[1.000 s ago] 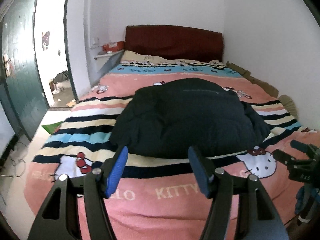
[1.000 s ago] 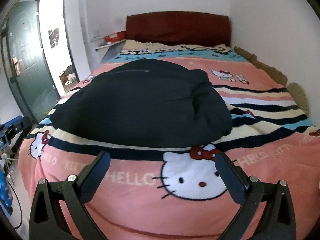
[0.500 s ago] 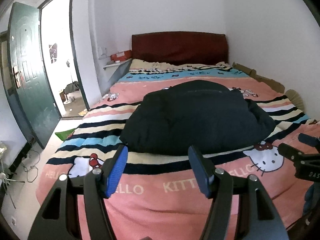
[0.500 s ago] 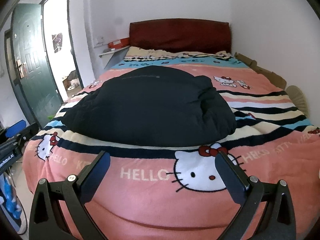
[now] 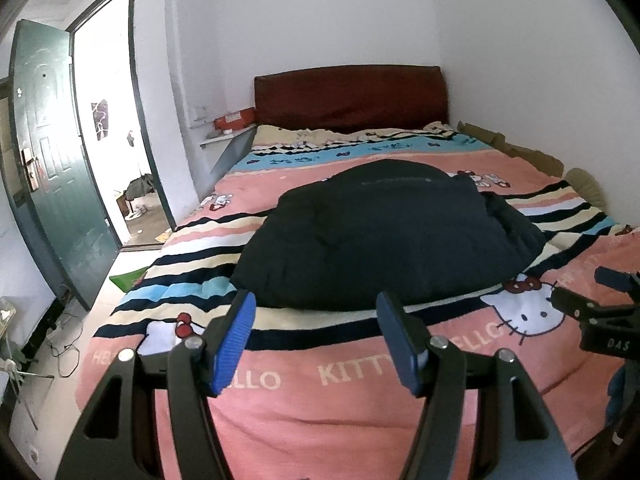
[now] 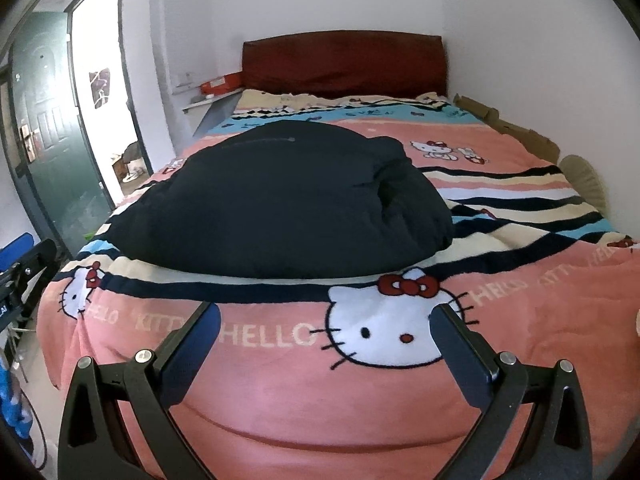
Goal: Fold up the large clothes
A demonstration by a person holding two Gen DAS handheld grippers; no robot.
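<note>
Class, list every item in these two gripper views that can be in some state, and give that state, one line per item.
Left gripper: open, holding nothing.
Right gripper: open, holding nothing.
Dark padded garment: lying bunched on the blanket, untouched by either gripper.
Hello Kitty blanket: spread over the bed.
Green door: swung open.

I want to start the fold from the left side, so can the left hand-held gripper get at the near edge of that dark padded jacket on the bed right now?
Probably yes. The left hand-held gripper is open and empty, and only bare blanket lies between it and the dark padded jacket; nothing blocks the way.
</note>
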